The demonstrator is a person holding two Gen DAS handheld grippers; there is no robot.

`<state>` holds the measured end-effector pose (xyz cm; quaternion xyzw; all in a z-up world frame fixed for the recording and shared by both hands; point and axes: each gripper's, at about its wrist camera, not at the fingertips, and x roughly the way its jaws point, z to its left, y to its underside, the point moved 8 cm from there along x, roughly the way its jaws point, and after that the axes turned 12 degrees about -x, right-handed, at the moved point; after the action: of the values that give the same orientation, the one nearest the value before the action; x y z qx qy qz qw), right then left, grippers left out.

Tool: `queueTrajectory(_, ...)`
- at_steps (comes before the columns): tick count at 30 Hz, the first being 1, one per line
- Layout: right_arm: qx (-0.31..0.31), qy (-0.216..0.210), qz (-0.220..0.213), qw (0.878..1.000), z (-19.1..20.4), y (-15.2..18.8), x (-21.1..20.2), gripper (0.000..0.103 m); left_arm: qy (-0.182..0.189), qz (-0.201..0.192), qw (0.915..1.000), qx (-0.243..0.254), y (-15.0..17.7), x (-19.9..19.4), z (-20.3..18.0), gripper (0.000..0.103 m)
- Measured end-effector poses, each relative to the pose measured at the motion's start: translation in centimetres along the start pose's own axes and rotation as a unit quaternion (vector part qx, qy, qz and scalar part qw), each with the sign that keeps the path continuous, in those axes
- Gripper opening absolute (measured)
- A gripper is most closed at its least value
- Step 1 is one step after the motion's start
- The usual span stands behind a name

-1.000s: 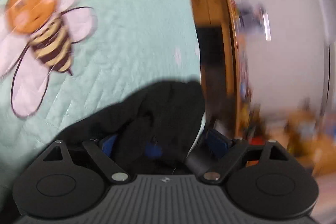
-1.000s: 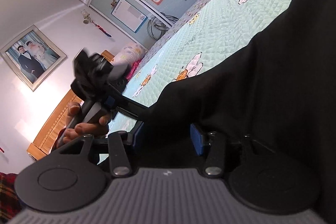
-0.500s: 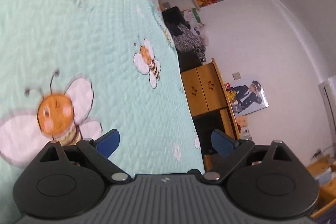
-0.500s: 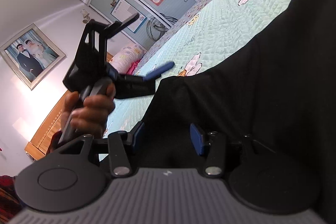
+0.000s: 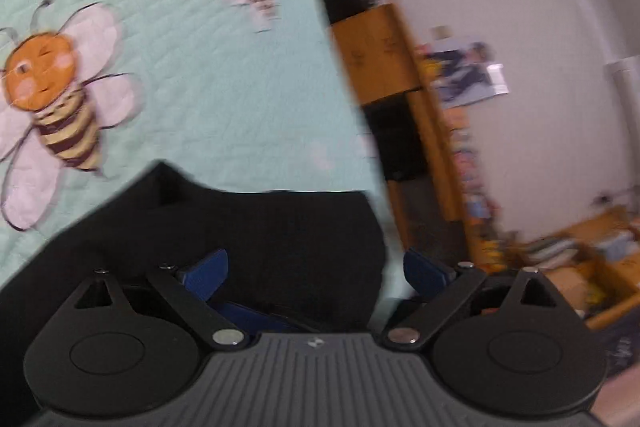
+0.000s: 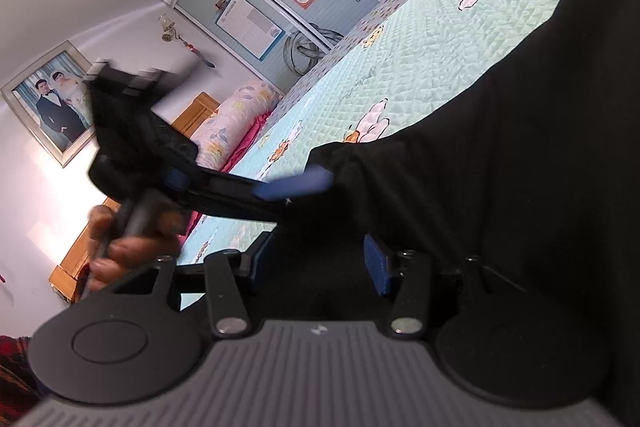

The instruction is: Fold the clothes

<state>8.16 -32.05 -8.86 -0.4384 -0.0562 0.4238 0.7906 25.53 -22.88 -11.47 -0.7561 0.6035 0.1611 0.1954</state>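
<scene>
A black garment (image 6: 500,167) lies on a mint quilted bedspread (image 6: 420,39) printed with bees. My right gripper (image 6: 316,263) is shut on a fold of the black garment near its edge. My left gripper (image 5: 316,267) is open, its blue fingers wide apart, low over a corner of the garment (image 5: 288,227), with cloth lying between them. In the right wrist view the left gripper (image 6: 296,185) reaches in from the left, one blue finger touching the garment's corner.
The bed's edge (image 5: 352,99) runs down the middle of the left wrist view, with wooden furniture (image 5: 384,55) beyond it. A rolled pillow (image 6: 236,119) and a wooden headboard (image 6: 196,115) stand at the bed's far end, under a framed photo (image 6: 52,107).
My left gripper let go of the black cloth, lifted away open, and has now come back down open over the garment's corner. My right gripper has stayed shut on the garment.
</scene>
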Motion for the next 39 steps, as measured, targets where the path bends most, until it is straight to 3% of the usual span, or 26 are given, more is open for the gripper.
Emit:
queueTrajectory(2,-0.004,0.001,0.002,1.0,0.1,-0.1,0.1,0.052,-0.018,0.006,0.9998,-0.009,-0.2,1.0,1.1,0.064)
queueTrajectory(6,-0.008,0.006,0.002,1.0,0.2,-0.2,0.1,0.052,-0.021,-0.02,0.9996,0.003,-0.3,-0.5,0.5,0.063)
queueTrajectory(9,-0.009,0.009,-0.002,1.0,0.0,-0.3,0.0,0.053,-0.037,-0.05,0.9976,0.03,0.5,-2.0,-0.8,0.071)
queueTrajectory(12,-0.01,0.01,-0.024,1.0,0.3,-0.8,-0.9,0.053,-0.024,-0.062,0.9969,0.041,1.8,-2.8,-2.4,0.074)
queueTrajectory(16,-0.031,0.071,-0.089,0.993,0.1,-3.7,-5.4,0.053,-0.014,-0.081,0.9959,0.037,3.0,-2.7,-3.9,0.078)
queueTrajectory(19,-0.051,0.165,-0.121,0.978,-1.6,-7.6,-8.9,0.051,-0.017,-0.081,0.9962,0.025,3.3,-1.4,-4.2,0.079)
queueTrajectory(25,-0.016,0.233,-0.097,0.968,-8.2,-11.9,-10.6,0.05,-0.026,-0.068,0.9974,-0.002,5.1,0.9,-2.5,0.079)
queueTrajectory(26,-0.004,0.262,-0.075,0.962,-10.0,-11.5,-10.4,0.045,-0.03,-0.067,0.9972,-0.008,5.3,1.1,-1.8,0.079)
queueTrajectory(28,0.051,0.295,-0.05,0.953,-13.9,-9.2,-11.3,0.0,-0.023,-0.071,0.997,-0.021,5.7,0.9,-0.4,0.078)
queueTrajectory(31,0.108,0.262,-0.092,0.955,-15.4,-7.4,-13.9,0.0,-0.009,-0.076,0.9967,-0.025,5.8,0.0,0.1,0.076)
queueTrajectory(33,0.108,0.25,-0.113,0.956,-14.6,-7.6,-15.1,0.0,-0.015,-0.074,0.9967,-0.03,5.7,-0.3,0.0,0.076)
queueTrajectory(34,0.108,0.244,-0.124,0.956,-14.3,-7.7,-15.7,0.007,-0.021,-0.071,0.9968,-0.027,5.7,-0.4,-0.2,0.076)
queueTrajectory(36,0.107,0.231,-0.146,0.956,-13.5,-7.9,-16.9,0.008,-0.035,-0.068,0.997,-0.013,6.1,-0.9,-0.8,0.078)
queueTrajectory(39,0.107,0.212,-0.178,0.955,-12.4,-8.1,-18.8,0.013,-0.025,-0.054,0.9982,0.007,7.6,-1.6,-1.9,0.079)
